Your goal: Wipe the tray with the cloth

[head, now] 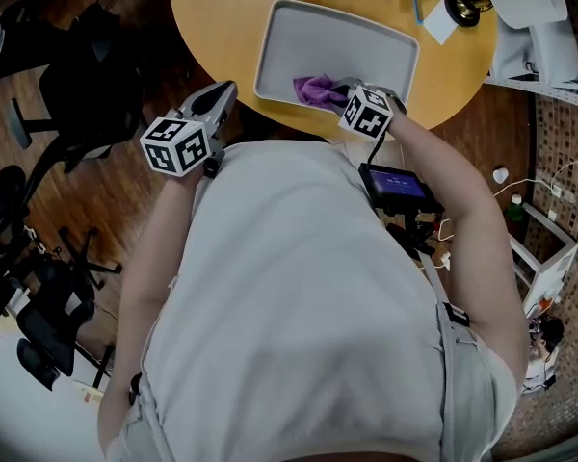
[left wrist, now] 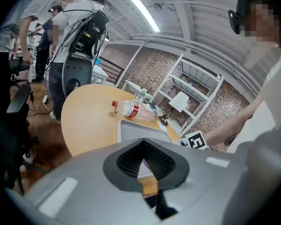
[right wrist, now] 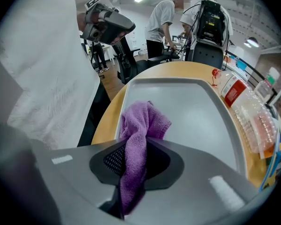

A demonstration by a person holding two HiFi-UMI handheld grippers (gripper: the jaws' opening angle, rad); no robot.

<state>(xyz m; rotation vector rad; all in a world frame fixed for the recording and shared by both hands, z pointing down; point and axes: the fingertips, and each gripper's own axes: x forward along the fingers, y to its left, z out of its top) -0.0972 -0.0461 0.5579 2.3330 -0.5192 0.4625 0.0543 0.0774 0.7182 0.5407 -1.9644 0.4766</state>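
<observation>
Right gripper view: the right gripper (right wrist: 136, 161) is clamped on the purple terry cloth (right wrist: 141, 125), whose free end bunches on the grey rectangular tray (right wrist: 196, 111) at centre frame. Head view, left of centre: the left gripper (head: 222, 99) hangs apart from the tray, jaws together on nothing.

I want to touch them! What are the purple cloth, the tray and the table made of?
The purple cloth looks like soft terry or microfibre: fuzzy loops, floppy folds. The tray seems smooth matte grey plastic, maybe painted metal: rounded rim, no shine. The table looks like wood or wood-look laminate: light tan, smooth.
</observation>
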